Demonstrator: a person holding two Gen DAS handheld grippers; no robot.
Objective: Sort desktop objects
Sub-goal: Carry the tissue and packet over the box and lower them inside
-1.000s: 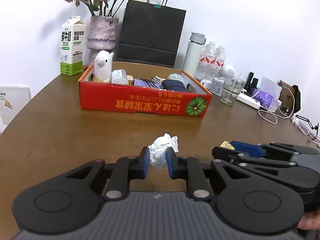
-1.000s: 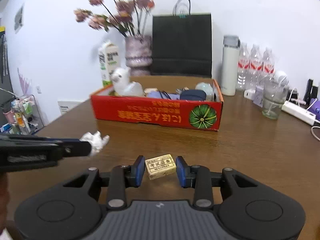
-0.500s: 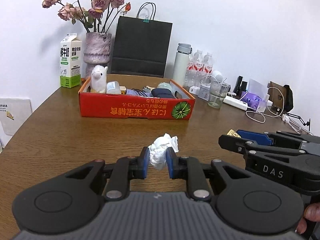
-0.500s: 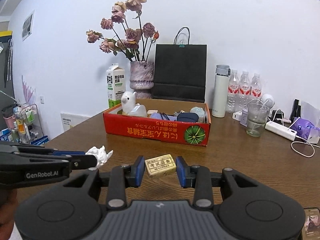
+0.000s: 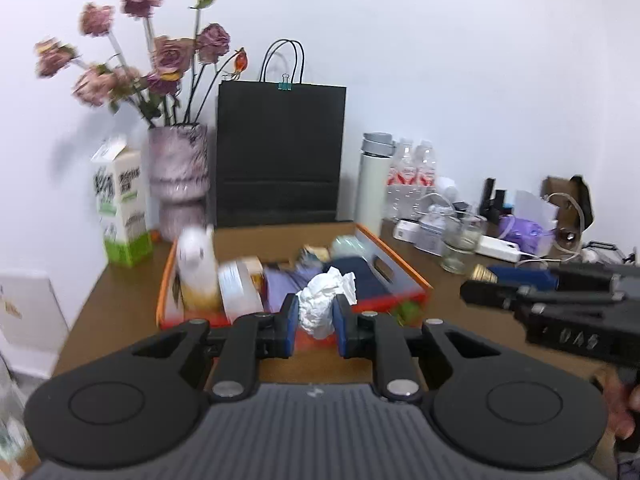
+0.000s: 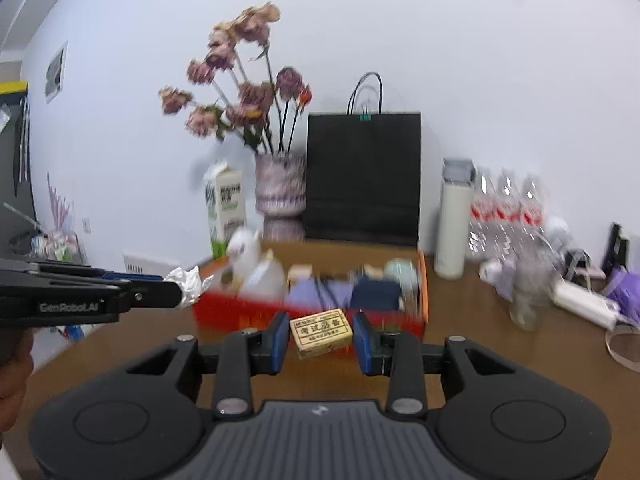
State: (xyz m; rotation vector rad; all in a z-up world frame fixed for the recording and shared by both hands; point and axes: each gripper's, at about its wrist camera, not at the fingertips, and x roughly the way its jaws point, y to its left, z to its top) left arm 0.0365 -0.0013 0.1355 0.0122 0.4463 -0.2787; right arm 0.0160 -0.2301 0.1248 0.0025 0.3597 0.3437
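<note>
L gripper (image 5: 314, 318) — tissue (image 5: 326, 300); R gripper (image 6: 321, 342) — eraser (image 6: 321, 327).

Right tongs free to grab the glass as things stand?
Probably not: the right tongs are shut on the small box. The glass stands unblocked to the right on the table.

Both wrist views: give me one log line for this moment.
left gripper: shut on crumpled white tissue | right gripper: shut on small tan printed box | both raised before red cardboard tray
</note>
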